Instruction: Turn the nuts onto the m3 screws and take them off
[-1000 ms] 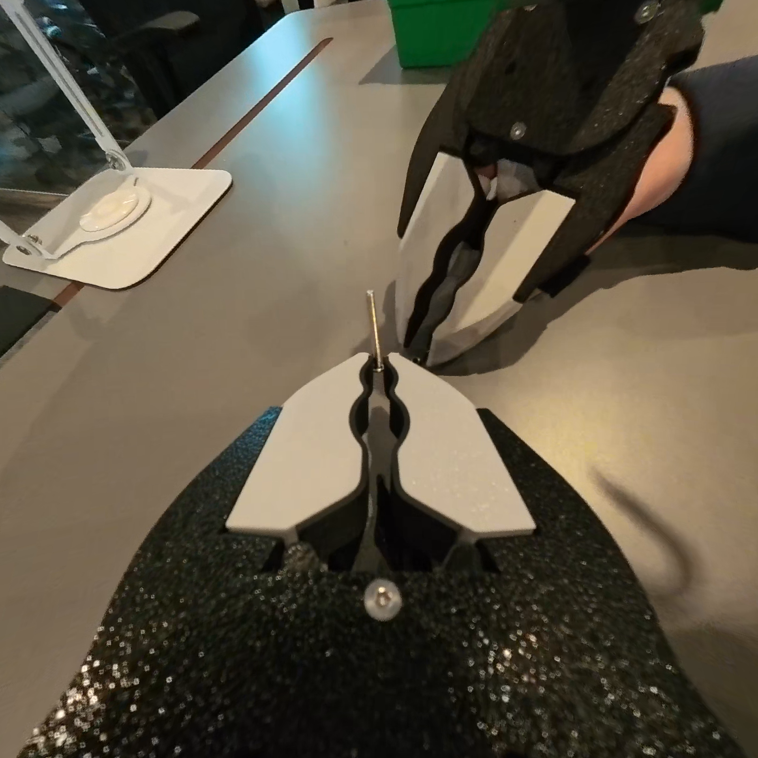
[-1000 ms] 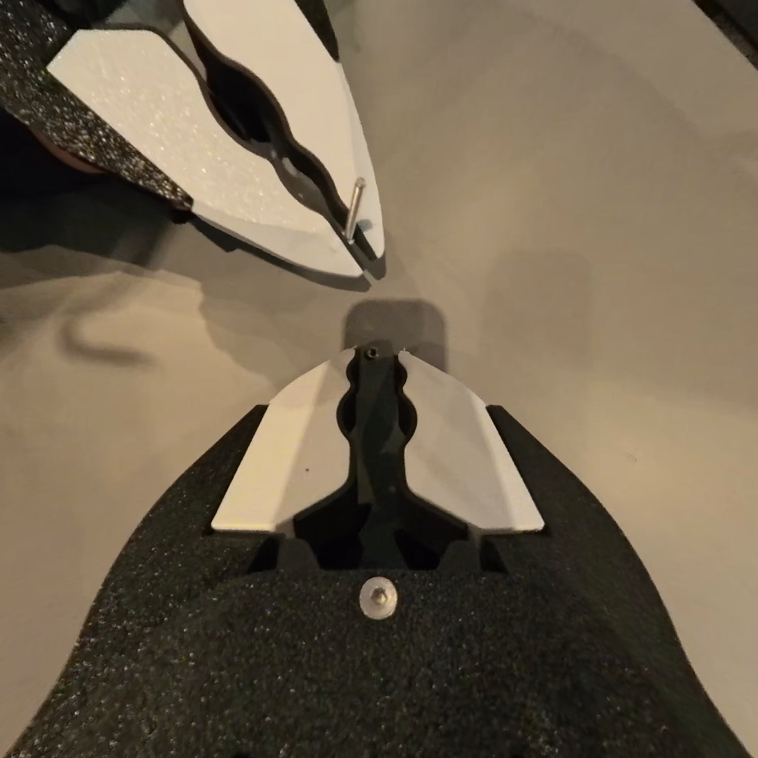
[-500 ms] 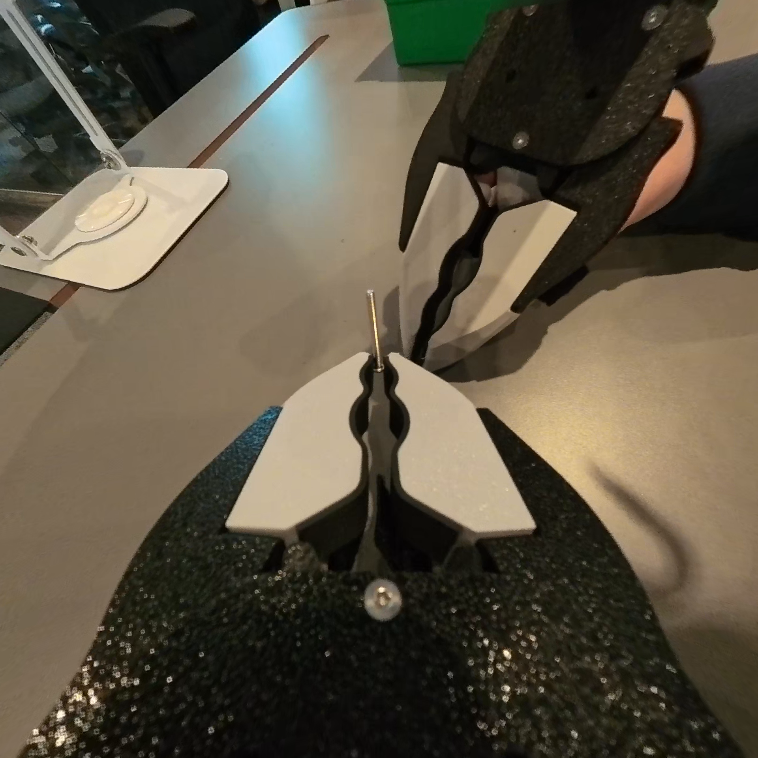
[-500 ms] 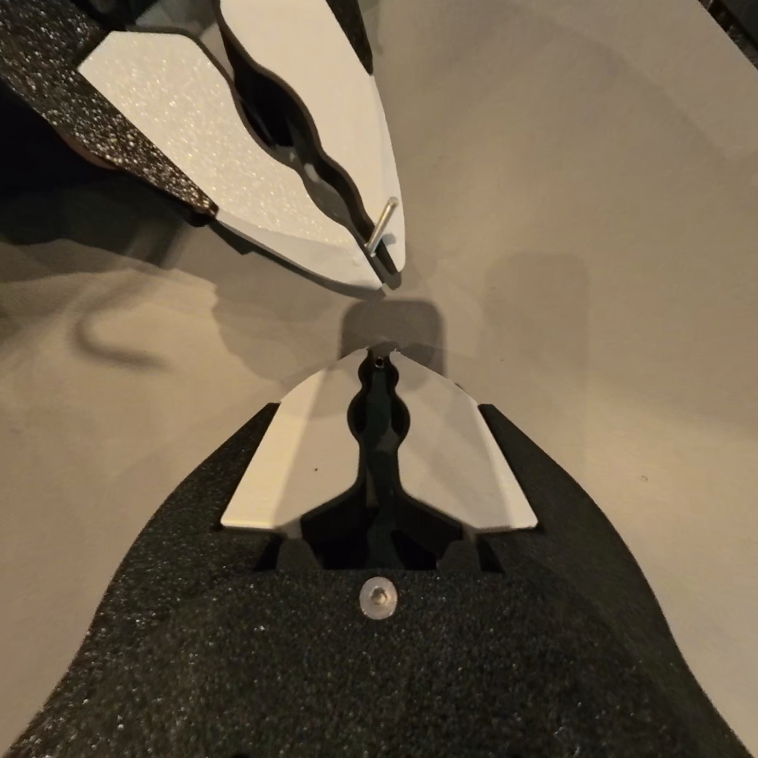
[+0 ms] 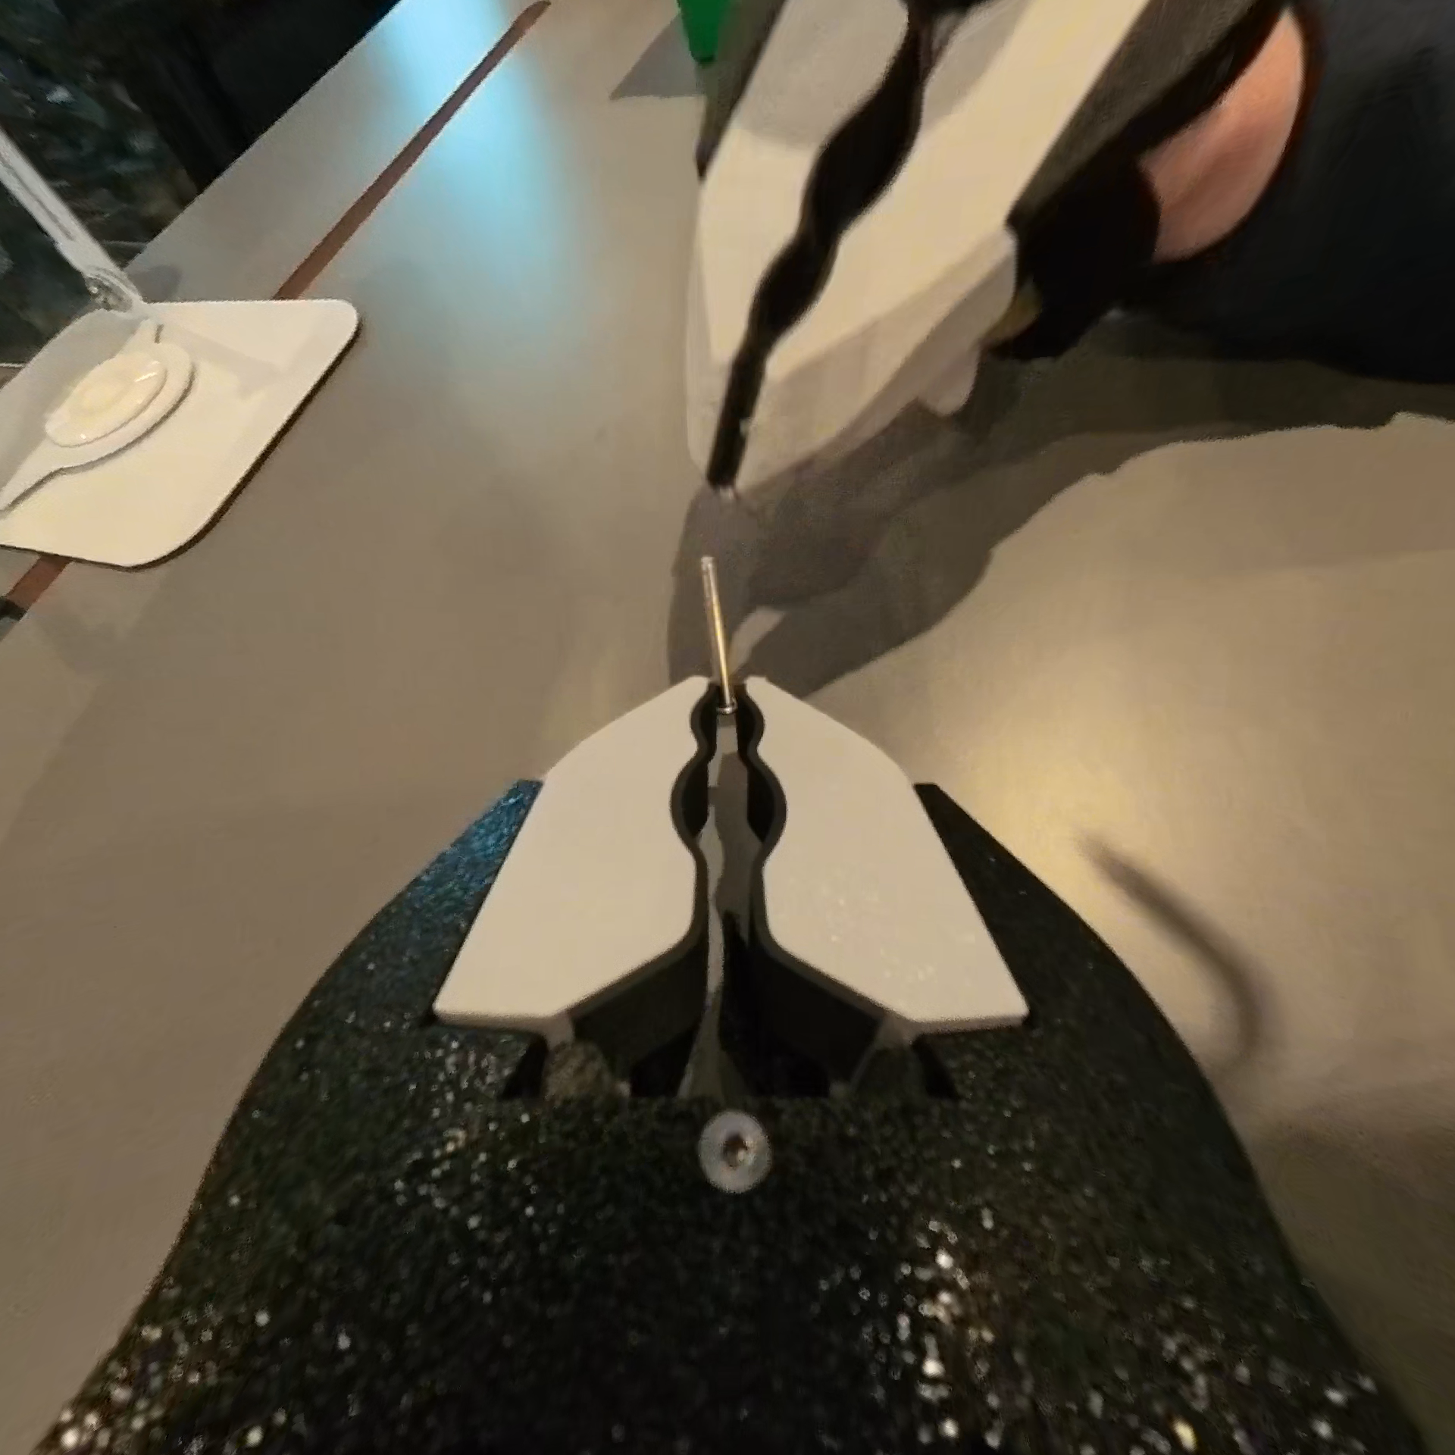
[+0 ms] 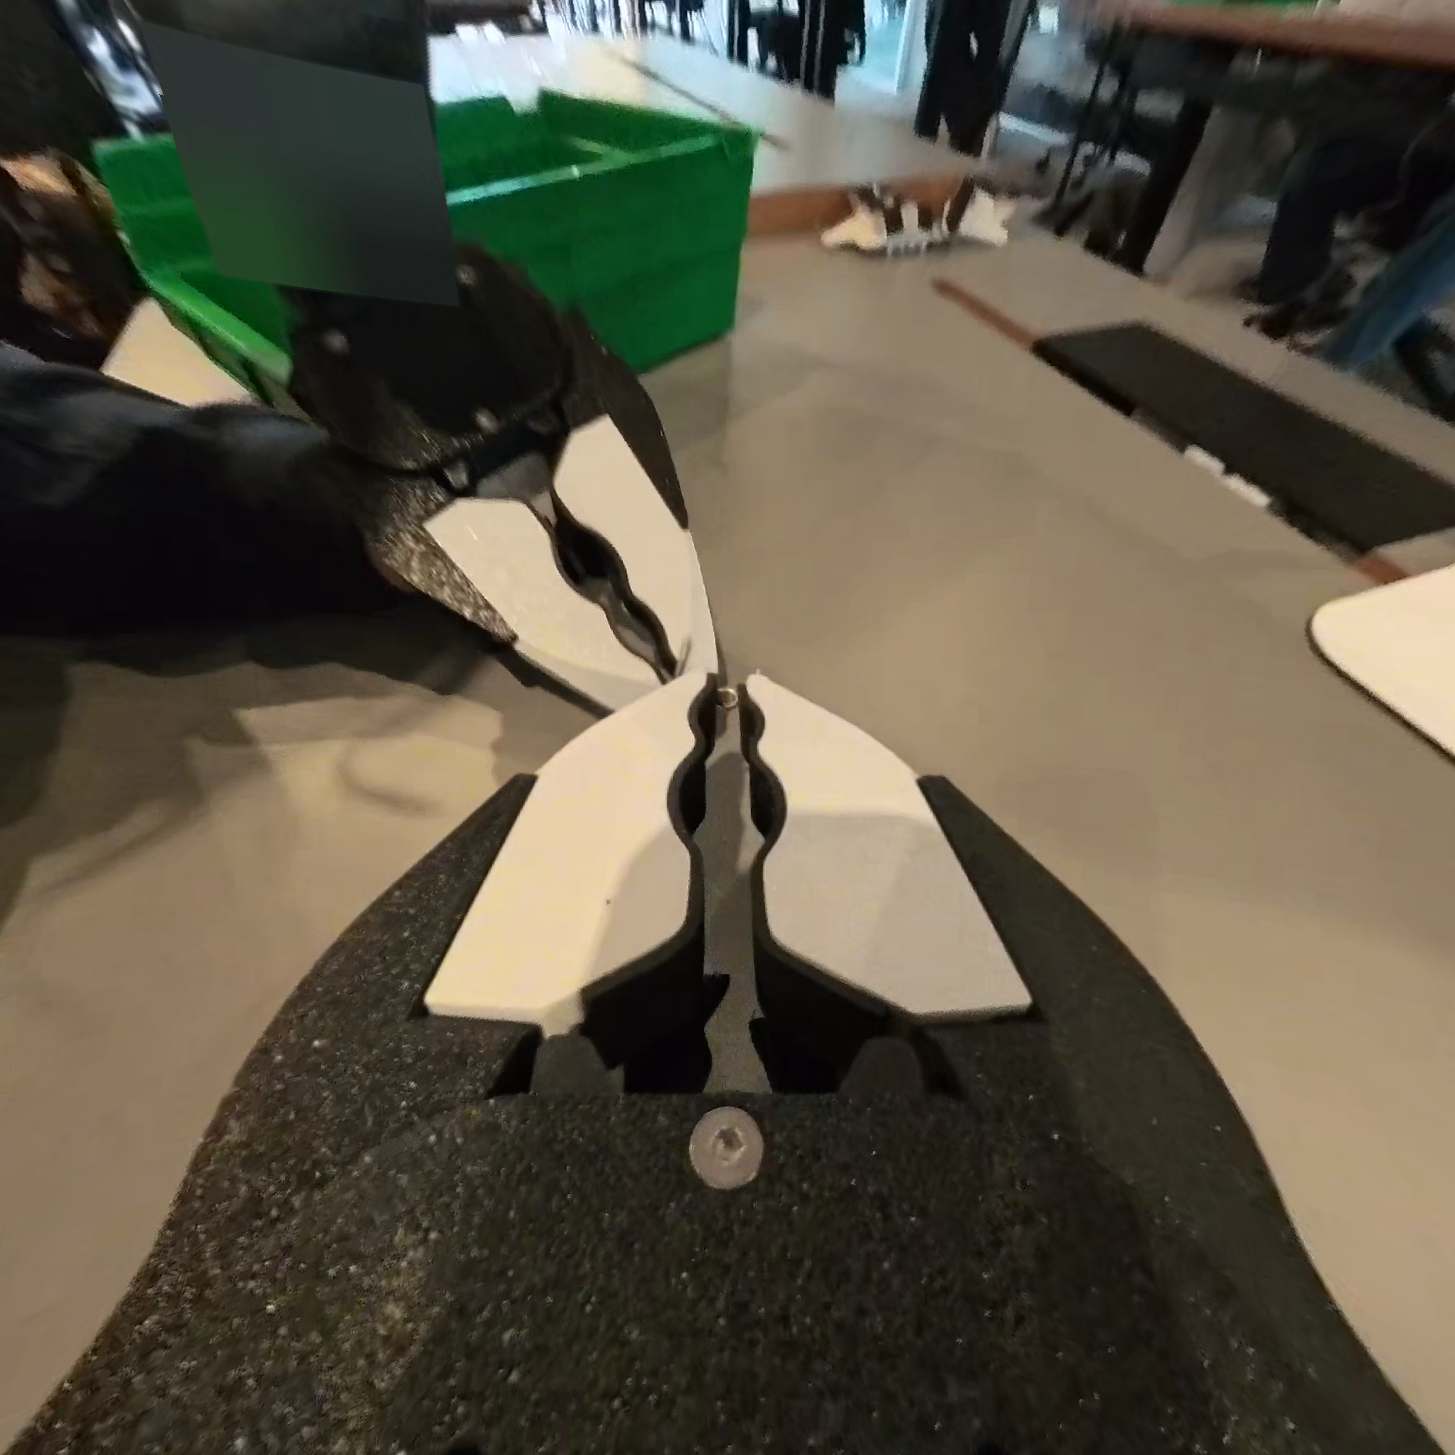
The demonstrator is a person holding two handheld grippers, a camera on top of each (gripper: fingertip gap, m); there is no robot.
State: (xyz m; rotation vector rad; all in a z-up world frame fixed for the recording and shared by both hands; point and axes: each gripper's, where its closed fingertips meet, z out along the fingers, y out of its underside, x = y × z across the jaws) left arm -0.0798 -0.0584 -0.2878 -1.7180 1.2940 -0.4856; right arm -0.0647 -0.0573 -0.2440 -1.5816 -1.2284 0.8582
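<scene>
While both pieces are this tiny, I'd handle them gently:
Screw (image 5: 716, 630): thin, stiff, light metal; clamped by its head in my left gripper (image 5: 726, 693), shaft pointing forward above the table (image 5: 394, 708).
Nut (image 6: 726, 696): small, slippery; pinched at my right gripper (image 6: 724, 693) tips.
Pose: right gripper raised, angled down, just beyond the screw tip.

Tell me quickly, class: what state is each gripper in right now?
Left gripper: closed on the thin metal screw, which sticks out past its tips.
Right gripper: closed on a small metal nut at its fingertips.
</scene>
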